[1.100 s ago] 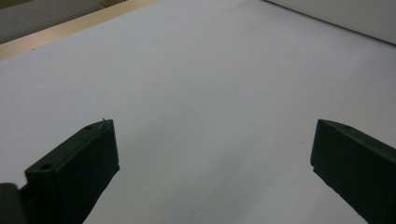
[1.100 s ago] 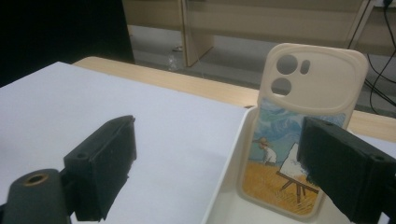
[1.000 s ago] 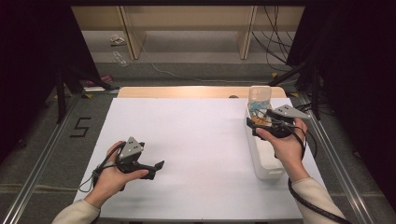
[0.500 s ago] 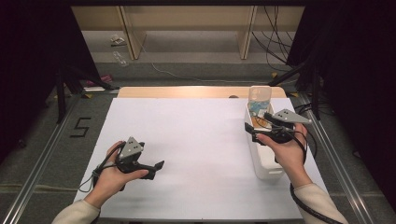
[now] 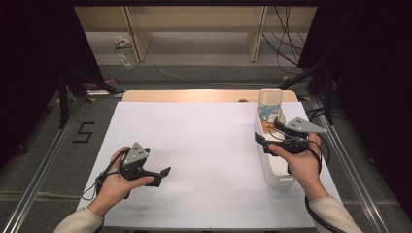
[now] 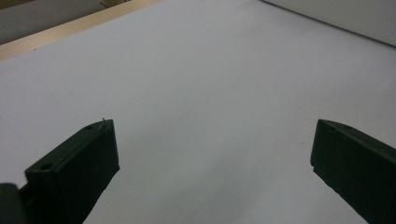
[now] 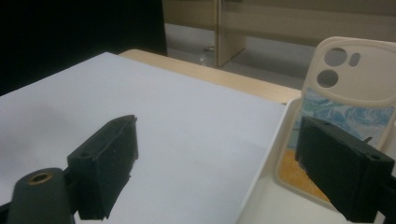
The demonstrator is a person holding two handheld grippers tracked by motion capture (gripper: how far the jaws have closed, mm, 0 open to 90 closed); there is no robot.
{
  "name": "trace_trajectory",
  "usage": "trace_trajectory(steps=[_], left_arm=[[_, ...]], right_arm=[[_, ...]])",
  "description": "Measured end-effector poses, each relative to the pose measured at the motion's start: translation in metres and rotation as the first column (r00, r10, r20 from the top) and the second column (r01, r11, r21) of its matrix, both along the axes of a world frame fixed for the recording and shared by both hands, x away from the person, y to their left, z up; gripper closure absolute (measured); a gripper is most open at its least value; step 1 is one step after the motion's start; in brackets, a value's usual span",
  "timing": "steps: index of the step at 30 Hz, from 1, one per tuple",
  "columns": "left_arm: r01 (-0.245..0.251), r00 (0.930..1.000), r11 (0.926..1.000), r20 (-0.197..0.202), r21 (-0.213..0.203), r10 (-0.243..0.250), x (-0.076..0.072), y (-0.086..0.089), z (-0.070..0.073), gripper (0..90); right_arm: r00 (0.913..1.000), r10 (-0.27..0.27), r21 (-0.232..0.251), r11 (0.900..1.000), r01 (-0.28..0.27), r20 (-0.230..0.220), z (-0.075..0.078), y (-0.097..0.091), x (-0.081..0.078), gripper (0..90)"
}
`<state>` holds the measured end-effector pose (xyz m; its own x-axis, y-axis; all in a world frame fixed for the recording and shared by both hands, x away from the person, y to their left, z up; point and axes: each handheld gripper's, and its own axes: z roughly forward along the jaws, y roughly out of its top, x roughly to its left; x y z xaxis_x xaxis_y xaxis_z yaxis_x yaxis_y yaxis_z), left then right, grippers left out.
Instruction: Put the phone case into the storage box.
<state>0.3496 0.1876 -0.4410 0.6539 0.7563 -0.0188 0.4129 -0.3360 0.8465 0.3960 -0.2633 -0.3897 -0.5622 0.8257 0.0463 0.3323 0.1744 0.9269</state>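
Reach-and-grasp step, by the look of it: right hand-held gripper [image 5: 266, 135] hovering over the near-middle of the white bin [image 5: 277, 175] at the right side of the table [image 5: 204, 145], jaws spread wide, nothing between them. Pointed toward the phone case [image 5: 270, 104], which stands upright at the far end of the bin, leaning on its far wall, top edge clear above the rim. Not yet touched.

Left hand-held gripper [image 5: 163, 175] low over the near left of the table, well apart from the bin, jaws also wide and empty. Probably idle for this step.

Next move, as a judgement: carry the right hand-held gripper farther along the bin, line one jaw on each face or edge of the case, then close. Little room inside the bin, so likely a need to come in from above and keep the jaws clear of the bin wall. Thin, soft-looking case: risk of tipping flat or sliding if nudged before the close.

From the high view: whole layout, both hands, the bin's full length, the gap between the right hand-held gripper and the case. Case itself small there, details hard to read.

From the right gripper view: phone case [image 7: 345, 116] close up, beige with camera cut-outs near the top, blue wave pattern across the middle and an orange patch lower down, partly behind the right-side jaw; bin rim [image 7: 266, 168] running toward the lens.

From the left gripper view: bare white table [image 6: 205, 93] between two wide jaws, wooden edge at the far left corner, a pale wall at the upper right, possibly the bin's side.
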Motion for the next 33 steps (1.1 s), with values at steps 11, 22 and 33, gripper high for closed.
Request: trace_trajectory(steps=[11, 22, 33], left_arm=[[0.004, 1.0, 1.0, 0.002, -0.001, -0.004, -0.002, -0.002, 0.001, 0.5], [0.01, 0.9999, 0.9999, 0.0, 0.001, -0.01, -0.003, -0.003, 0.001, 0.5], [0.009, 1.0, 1.0, 0.0, 0.0, -0.009, -0.004, -0.003, 0.001, 0.4]], right_arm=[[0.9994, 0.034, -0.005, 0.9994, -0.034, 0.01, -0.001, -0.001, -0.013, 14.5], [0.9987, 0.05, -0.007, 0.9988, -0.049, 0.011, -0.006, -0.004, -0.021, 14.5], [0.9971, 0.075, -0.017, 0.997, -0.075, 0.014, -0.009, -0.008, -0.03, 14.3]])
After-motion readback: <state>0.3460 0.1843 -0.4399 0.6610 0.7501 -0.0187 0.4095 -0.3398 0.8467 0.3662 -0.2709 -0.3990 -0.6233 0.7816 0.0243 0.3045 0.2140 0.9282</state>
